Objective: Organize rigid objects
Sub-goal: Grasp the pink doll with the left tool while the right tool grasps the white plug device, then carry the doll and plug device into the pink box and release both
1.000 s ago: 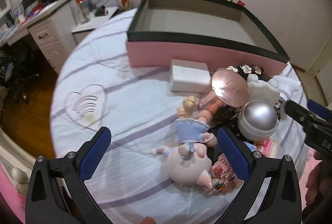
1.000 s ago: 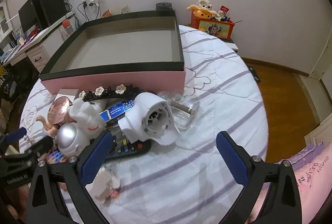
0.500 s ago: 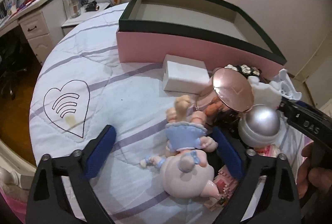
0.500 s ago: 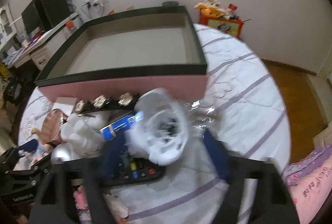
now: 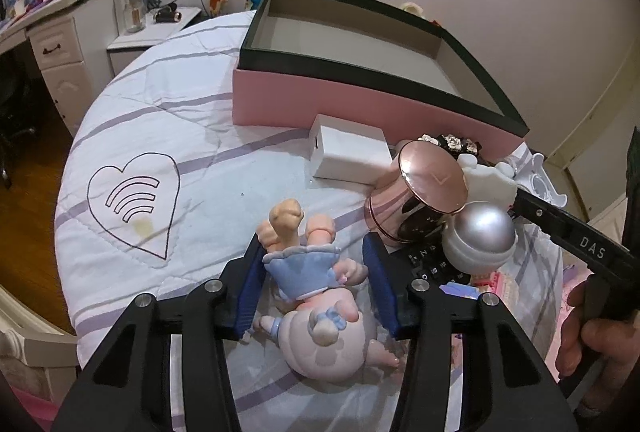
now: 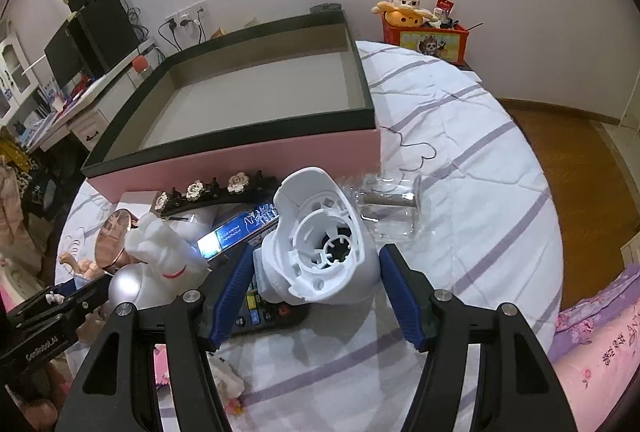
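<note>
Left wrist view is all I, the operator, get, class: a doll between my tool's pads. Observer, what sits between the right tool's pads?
Observer: The right tool straddles a white plastic housing, with a gap showing at one pad.
Operator: Anything under it?
Observer: A black remote lies partly beneath it.
Operator: And past it?
Observer: A clear bottle lies on its side just beyond it.

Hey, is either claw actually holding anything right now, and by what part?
Left claw brackets the doll at its blue skirt; right claw brackets the white plastic housing. A firm grip cannot be told.
</note>
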`<state>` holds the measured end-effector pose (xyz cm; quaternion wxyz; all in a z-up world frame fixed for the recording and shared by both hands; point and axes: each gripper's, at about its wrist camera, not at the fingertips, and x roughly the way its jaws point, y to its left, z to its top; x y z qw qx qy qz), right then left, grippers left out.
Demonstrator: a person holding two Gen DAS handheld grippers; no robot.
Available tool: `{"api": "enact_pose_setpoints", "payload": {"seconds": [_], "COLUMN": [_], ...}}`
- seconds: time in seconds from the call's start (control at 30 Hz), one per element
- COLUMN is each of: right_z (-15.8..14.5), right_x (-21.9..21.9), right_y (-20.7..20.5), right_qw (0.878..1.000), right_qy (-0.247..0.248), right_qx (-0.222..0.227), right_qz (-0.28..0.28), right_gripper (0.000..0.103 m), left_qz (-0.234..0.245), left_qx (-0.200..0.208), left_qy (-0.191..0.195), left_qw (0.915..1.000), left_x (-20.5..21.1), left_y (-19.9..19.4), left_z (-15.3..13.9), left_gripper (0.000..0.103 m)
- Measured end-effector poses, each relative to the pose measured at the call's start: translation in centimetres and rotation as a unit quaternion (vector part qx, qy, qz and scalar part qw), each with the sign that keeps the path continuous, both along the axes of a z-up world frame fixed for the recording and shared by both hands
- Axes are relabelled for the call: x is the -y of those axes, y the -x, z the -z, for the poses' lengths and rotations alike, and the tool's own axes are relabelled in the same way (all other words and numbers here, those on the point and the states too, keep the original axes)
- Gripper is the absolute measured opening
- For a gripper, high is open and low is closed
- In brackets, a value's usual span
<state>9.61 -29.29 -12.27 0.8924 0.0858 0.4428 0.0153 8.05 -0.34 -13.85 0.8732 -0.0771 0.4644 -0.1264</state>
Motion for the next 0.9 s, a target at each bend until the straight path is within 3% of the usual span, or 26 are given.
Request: {"api": "enact_pose_setpoints", "payload": {"seconds": [0.67, 0.9], "right_z": [-4.3, -6.5], "right_x": [-0.7, -1.8], "right_y": [2.4, 1.3], "right_qw": [0.999, 0.997], "right_qy": [-0.002, 0.003], "right_qx": [0.051, 0.074], "right_qz": [-0.011, -0.036], "right_gripper": [0.066, 0.066], "left_qz": [-0.012, -0.004], "left_qx": [0.054, 0.088], "left_qy": [0.005, 0.010], "left_qw": [0.9985, 0.9960], "left_x": [-2.0, -2.0], "left_y": [1.4, 0.1], "left_z": [-4.2, -7.7], "left_gripper": [0.048, 0.048]}}
